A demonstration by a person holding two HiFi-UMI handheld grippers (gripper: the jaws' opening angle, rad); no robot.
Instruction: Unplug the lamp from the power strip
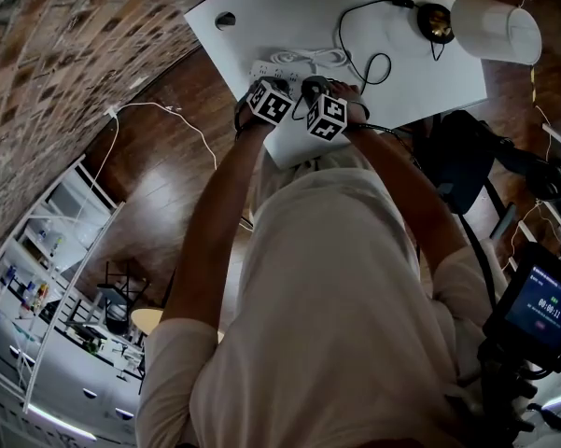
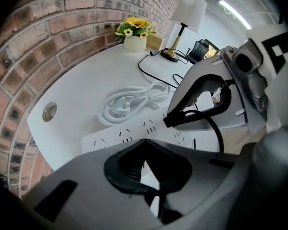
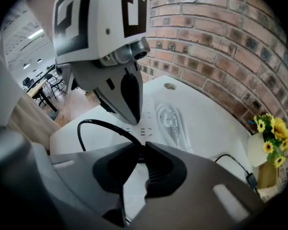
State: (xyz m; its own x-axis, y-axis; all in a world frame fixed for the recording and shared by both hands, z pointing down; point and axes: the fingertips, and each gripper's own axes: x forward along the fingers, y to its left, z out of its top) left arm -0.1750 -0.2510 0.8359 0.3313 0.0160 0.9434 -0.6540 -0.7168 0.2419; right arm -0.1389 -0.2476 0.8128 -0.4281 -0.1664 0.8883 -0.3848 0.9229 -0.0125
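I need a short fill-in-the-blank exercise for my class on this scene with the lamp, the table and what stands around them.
1. The lamp has a ___ shade.
2. The flowers near it are ___.
3. The wall behind the table is built of ___.
4. The lamp's cord is ___.

Missing words: white; yellow; brick; black.

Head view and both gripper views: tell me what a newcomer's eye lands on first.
Over the white power strip on the white table crowd the left claw, shut, and the right claw, closed on a black cord. Farther back stand a white-shaded lamp and yellow flowers near the brick wall.
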